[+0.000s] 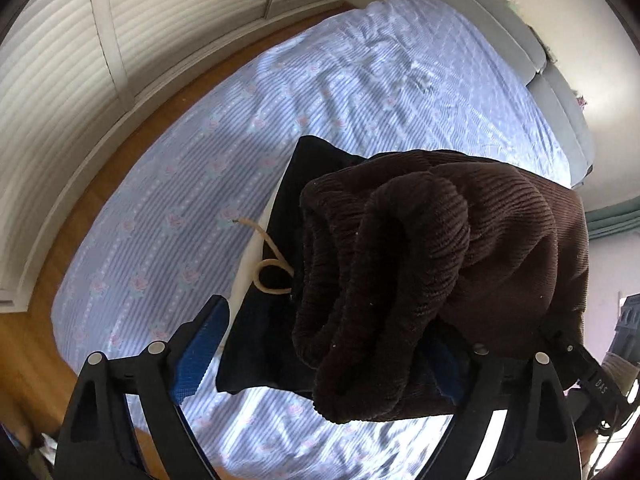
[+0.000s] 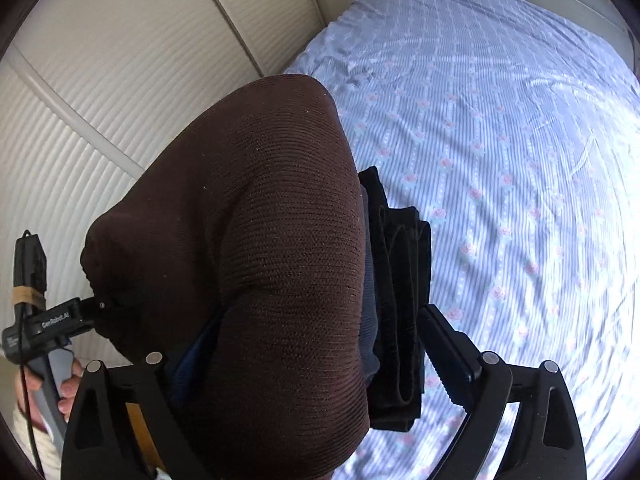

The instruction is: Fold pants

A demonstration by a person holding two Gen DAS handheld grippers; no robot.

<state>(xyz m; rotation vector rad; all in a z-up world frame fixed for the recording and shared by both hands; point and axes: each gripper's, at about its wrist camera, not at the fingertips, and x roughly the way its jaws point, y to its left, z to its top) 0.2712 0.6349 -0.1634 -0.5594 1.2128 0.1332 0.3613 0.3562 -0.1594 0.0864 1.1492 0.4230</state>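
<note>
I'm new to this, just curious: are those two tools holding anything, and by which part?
Nothing seems gripped. The left gripper and right gripper have jaws wide open; the brown pants lie loose between them.

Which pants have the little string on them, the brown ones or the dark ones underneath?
The dark pants lying flat on the bed have the tan string, looped at their edge. The brown ribbed pants on top show no string.

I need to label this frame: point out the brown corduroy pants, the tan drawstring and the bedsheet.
brown corduroy pants (image 2: 256, 240): right wrist view, middle of the ribbed fabric.
tan drawstring (image 1: 274, 276): left wrist view, on its loop.
bedsheet (image 1: 168, 216): left wrist view, bare striped floral part.
</note>
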